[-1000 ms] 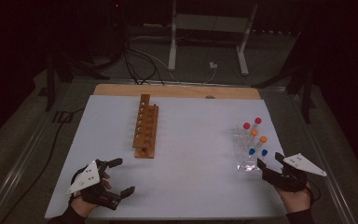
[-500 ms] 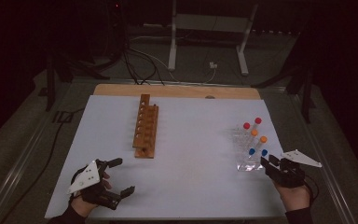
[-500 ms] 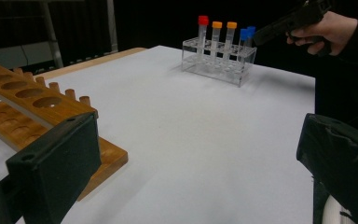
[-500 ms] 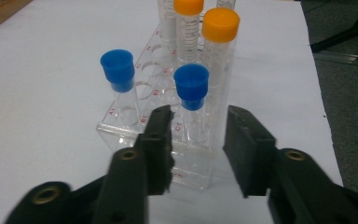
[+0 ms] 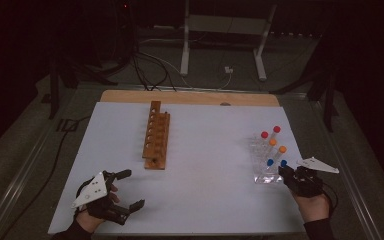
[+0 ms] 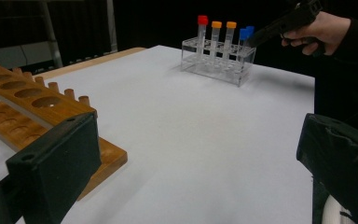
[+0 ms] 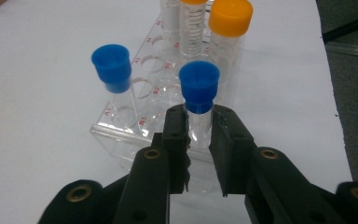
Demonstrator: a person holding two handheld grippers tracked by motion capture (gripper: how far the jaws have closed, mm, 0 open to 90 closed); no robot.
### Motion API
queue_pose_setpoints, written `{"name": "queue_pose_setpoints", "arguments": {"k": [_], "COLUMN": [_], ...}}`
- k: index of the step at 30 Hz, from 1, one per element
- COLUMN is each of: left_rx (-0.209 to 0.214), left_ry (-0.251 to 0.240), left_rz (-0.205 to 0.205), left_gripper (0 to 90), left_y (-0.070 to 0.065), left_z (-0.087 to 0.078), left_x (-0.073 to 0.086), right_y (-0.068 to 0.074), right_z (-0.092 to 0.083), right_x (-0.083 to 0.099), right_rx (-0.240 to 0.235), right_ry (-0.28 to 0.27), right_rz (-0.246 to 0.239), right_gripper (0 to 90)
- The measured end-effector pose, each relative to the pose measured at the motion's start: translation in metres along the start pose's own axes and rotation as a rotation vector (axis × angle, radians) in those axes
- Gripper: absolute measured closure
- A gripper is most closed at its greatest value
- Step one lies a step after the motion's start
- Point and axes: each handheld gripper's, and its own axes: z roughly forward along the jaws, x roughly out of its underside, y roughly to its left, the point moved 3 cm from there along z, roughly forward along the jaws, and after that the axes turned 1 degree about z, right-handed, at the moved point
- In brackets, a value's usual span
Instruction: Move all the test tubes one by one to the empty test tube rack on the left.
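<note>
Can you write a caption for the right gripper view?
Right gripper shut on a blue-capped tube in the clear rack.

Lab-type recording room: white table (image 5: pixel 200 200) with a clear tube rack (image 5: pixel 267 160) of capped tubes and a wooden tube rack (image 5: pixel 157 141), dark surroundings, cables on the floor (image 5: pixel 150 70), metal stand legs (image 5: pixel 225 40) behind.

Stood in a dark room, lit mostly over the white tabletop (image 5: pixel 205 200). Behind the table, rose a pale metal stand (image 5: pixel 222 45) on two splayed legs from a grey floor (image 5: pixel 300 75). Near the stand's feet, trailed black cables (image 5: pixel 145 70) and lay a small white plug (image 5: pixel 227 71). Ran along the table's far edge, a bare wooden strip (image 5: pixel 190 97).
</note>
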Motion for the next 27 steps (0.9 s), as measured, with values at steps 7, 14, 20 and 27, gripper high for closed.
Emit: {"name": "queue_pose_setpoints", "arguments": {"k": [7,14,20,27], "left_rx": [-0.003,-0.005,-0.005,-0.046], "left_ry": [0.002,0.001,0.011,0.003], "left_rz": [-0.002,-0.002,-0.005,0.008], "left_gripper": [0.5,0.5,0.5,0.5], "left_y": [0.0,0.001,0.0,0.001], "left_z": [0.0,0.0,0.001,-0.001], "left_x": [0.0,0.0,0.001,-0.001], "right_y": [0.0,0.003,0.007,0.021], "right_z": [-0.005,-0.023,-0.042,-0.062], "right_x": [-0.004,-0.014,-0.023,-0.03], "right_rx": [0.008,0.014,0.025,-0.01], "right_ry": [-0.028,-0.107,-0.169,-0.195], "right_rz": [-0.018,-0.038,-0.06,-0.116], "right_gripper": [77.2,77.2,77.2,77.2]}}
